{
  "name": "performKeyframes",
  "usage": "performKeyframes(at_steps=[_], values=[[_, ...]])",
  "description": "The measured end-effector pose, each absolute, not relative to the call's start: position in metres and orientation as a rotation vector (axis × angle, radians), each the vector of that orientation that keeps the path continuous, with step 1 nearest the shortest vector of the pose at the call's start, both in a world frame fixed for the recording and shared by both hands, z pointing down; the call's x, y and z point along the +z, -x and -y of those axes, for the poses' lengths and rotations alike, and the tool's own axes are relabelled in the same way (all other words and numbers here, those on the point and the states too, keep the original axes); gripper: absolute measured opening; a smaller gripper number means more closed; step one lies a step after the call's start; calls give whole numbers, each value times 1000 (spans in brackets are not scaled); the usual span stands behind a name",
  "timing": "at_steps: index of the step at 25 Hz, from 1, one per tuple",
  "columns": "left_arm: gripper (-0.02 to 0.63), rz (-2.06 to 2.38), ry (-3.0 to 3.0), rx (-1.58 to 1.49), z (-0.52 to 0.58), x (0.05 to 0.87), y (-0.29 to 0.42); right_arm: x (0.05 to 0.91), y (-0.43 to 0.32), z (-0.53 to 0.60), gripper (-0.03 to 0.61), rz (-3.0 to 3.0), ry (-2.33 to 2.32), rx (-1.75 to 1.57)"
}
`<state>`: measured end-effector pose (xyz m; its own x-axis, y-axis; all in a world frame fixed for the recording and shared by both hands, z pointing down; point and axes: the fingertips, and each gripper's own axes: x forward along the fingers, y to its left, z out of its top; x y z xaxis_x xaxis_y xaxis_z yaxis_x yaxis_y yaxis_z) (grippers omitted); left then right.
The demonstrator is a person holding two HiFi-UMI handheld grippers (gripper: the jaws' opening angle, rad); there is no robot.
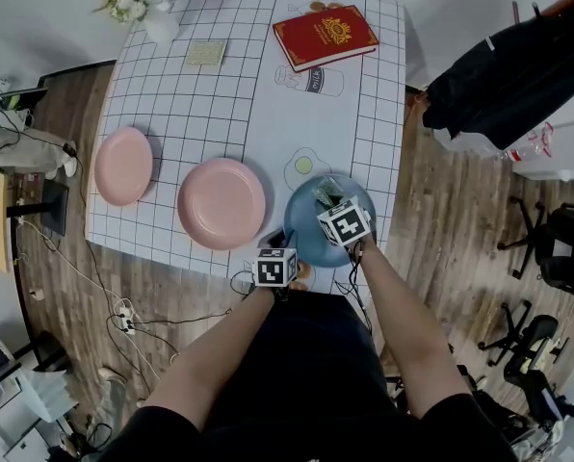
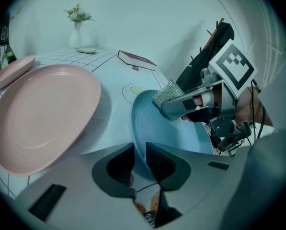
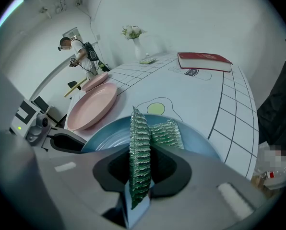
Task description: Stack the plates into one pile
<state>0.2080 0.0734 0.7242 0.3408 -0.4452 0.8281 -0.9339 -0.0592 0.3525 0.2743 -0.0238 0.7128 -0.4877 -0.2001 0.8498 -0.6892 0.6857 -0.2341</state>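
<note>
A blue plate (image 1: 304,221) lies at the table's near edge, and my left gripper (image 1: 283,246) is shut on its near rim (image 2: 139,147). My right gripper (image 1: 328,200) is over the plate, shut on a green ribbed scouring pad (image 3: 140,147) whose free end rests on the plate's inside (image 3: 104,140). In the left gripper view the pad (image 2: 168,93) presses against the blue plate (image 2: 181,133). A large pink plate (image 1: 221,203) sits just left of the blue one. A smaller pink plate (image 1: 123,166) lies further left.
On the checked tablecloth (image 1: 258,104) the far end holds a red book (image 1: 324,35), a white vase of flowers (image 1: 150,12) and a square coaster (image 1: 206,54). A printed egg (image 1: 304,166) marks the cloth behind the blue plate. Cables and office chairs stand on the floor around.
</note>
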Motion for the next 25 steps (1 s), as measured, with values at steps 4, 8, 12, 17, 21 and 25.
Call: performKeyframes(at_steps=[4, 8, 12, 17, 21, 25], values=[[67, 1253, -1669, 654, -73, 725, -208, 713, -267, 21, 78, 2045, -667, 715], [67, 1257, -1669, 658, -73, 724, -208, 712, -259, 19, 78, 2067, -650, 718], [66, 1261, -1671, 656, -73, 724, -208, 710, -251, 15, 78, 2083, -631, 723], [67, 1261, -1671, 655, -73, 724, -208, 708, -246, 10, 78, 2083, -604, 719], [67, 1262, -1667, 654, -73, 724, -208, 709, -240, 5, 78, 2099, -571, 727], [66, 1264, -1664, 654, -73, 724, -208, 708, -235, 0, 78, 2116, -532, 729]])
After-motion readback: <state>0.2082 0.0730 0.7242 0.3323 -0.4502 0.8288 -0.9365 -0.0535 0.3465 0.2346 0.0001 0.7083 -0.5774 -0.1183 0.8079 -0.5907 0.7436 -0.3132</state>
